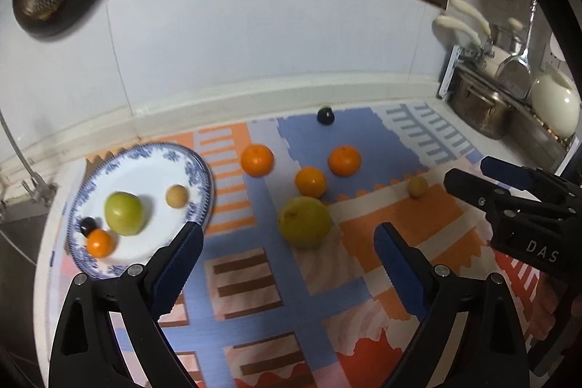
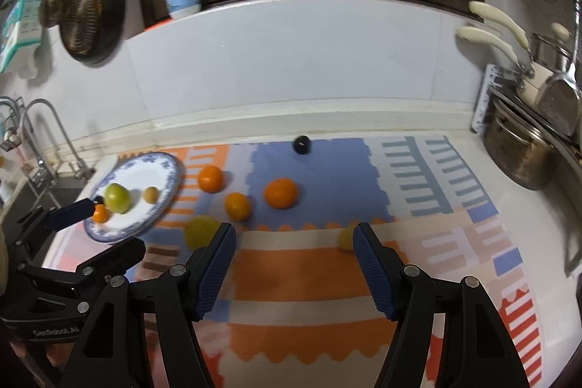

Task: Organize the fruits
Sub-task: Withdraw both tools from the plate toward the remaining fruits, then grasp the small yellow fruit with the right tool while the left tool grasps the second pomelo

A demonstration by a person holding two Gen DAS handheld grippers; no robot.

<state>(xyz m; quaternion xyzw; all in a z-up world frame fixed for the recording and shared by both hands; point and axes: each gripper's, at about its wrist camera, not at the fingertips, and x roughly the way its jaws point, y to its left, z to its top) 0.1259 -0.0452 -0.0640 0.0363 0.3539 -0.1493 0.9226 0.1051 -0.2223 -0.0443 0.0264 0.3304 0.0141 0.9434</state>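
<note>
Four fruits are already gathered on the blue-rimmed plate (image 1: 198, 170): a green fruit (image 1: 123, 213), a small tan one (image 1: 176, 195), a small orange (image 1: 100, 243) and a dark berry (image 1: 87, 224). The plate is prob. the collection spot, set at the mat's left edge near the sink.

Six fruits are left loose on the patterned mat (image 1: 254, 279): three oranges (image 1: 257, 159) (image 1: 344, 160) (image 1: 310, 182), a big yellow-green fruit (image 1: 305, 222), a small tan fruit (image 1: 417, 187) w/ nothing around it, and a dark plum (image 1: 325, 115) near the wall.

The left gripper (image 1: 289, 235) is spread wide w/ nothing held; it is aimed down toward the big yellow-green fruit, judged the next pick. The right gripper (image 2: 293, 235) is partly open, also empty, w/ its right finger just in front of the small tan fruit.

The fruits are near-round, so no clear long axis can be told; the big one's stem end seems tilted toward the upper left. Approach angle is judged to matter little.
</note>
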